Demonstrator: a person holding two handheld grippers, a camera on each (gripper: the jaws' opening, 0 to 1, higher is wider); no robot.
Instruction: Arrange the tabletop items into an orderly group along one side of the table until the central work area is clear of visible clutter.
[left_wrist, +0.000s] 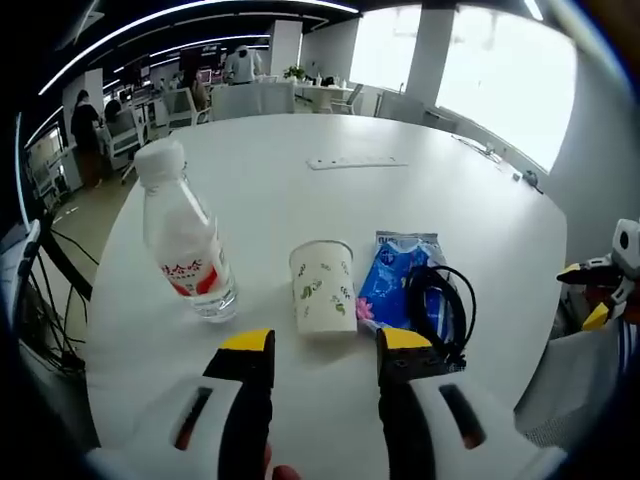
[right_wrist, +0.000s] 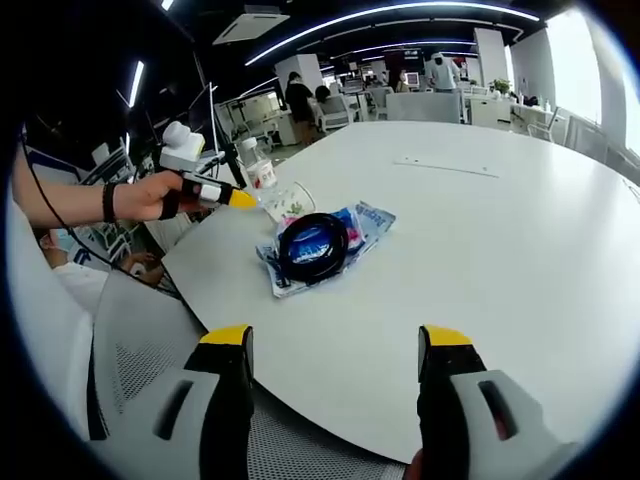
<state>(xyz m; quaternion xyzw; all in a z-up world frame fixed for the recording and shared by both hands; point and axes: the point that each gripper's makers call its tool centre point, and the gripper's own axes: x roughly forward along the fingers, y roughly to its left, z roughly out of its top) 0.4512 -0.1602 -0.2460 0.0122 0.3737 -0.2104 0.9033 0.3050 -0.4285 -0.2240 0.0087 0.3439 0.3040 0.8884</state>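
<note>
In the left gripper view a clear water bottle (left_wrist: 187, 240) with a red label stands on the white table (left_wrist: 330, 130), left of a paper cup (left_wrist: 324, 286). A blue packet (left_wrist: 393, 280) lies right of the cup with a coiled black cable (left_wrist: 441, 308) on it. My left gripper (left_wrist: 327, 345) is open, its yellow-tipped jaws just short of the cup. In the right gripper view my right gripper (right_wrist: 336, 338) is open over the table edge, well back from the cable (right_wrist: 313, 246) and packet (right_wrist: 365, 222). The left gripper (right_wrist: 215, 192), held by a hand, sits by the cup (right_wrist: 288, 202) and bottle (right_wrist: 259, 170).
A white power strip (left_wrist: 356, 161) lies farther out on the table, also seen as a power strip (right_wrist: 445, 167). A grey mesh chair (right_wrist: 140, 350) stands at the table edge near me. Office desks, chairs and people fill the background.
</note>
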